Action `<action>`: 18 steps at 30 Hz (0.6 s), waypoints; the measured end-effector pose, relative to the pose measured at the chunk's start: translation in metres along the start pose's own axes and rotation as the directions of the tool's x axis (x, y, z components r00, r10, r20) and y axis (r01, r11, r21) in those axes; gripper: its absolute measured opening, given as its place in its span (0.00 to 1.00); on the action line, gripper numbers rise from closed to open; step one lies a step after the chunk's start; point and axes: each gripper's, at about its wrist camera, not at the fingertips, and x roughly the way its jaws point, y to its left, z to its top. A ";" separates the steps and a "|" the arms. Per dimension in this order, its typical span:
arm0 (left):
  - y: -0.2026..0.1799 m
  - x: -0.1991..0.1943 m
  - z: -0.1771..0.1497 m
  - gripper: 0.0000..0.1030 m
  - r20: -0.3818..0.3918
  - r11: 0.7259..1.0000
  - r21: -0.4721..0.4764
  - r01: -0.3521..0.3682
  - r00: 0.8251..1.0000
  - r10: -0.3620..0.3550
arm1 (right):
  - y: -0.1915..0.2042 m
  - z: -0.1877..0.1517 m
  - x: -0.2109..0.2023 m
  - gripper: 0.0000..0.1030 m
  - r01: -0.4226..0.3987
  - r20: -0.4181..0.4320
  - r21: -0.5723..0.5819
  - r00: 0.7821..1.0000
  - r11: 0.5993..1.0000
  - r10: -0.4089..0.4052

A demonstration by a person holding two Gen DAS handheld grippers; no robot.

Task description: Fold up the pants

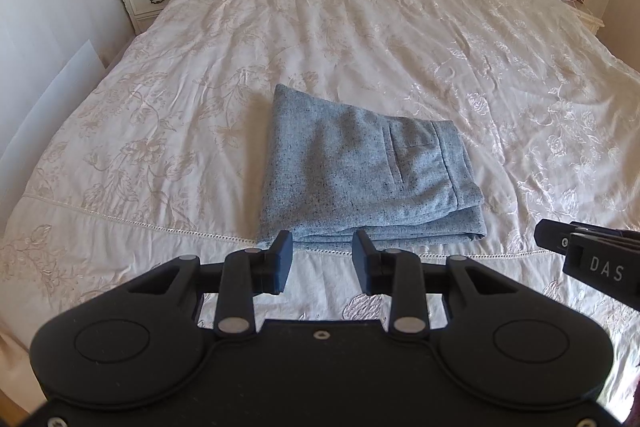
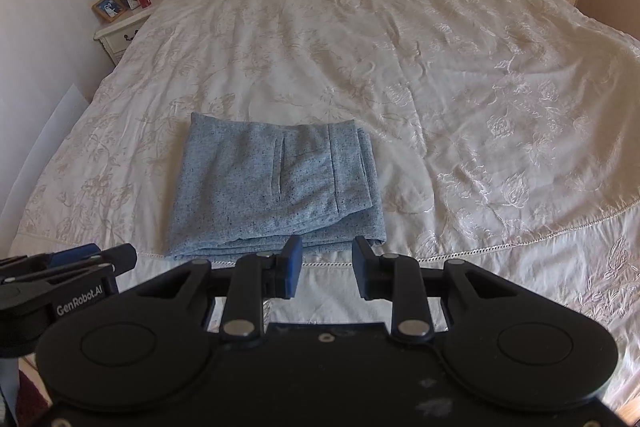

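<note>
The pants (image 1: 360, 179) lie folded into a thick grey-blue rectangle on the bed (image 1: 360, 27), close to its foot edge and well apart from the headboard. The left tool (image 1: 322, 259) and the right tool (image 2: 326, 265) hang side by side above that foot edge, each with jaws parted and nothing between them, neither touching the cloth

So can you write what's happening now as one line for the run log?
pants: folded, flat on bedspread | left gripper: open, empty | right gripper: open, empty | step: fold looks done
</note>
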 end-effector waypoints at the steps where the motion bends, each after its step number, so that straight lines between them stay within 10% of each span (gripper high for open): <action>1: 0.000 0.000 0.000 0.42 -0.001 1.000 0.000 0.000 1.000 0.000 | 0.000 0.000 0.000 0.29 -0.001 -0.001 0.000 1.000 1.000 0.001; 18: -0.004 0.000 0.000 0.42 -0.003 1.000 0.019 -0.007 1.000 0.007 | -0.003 0.000 0.004 0.29 -0.007 -0.004 0.003 1.000 1.000 0.007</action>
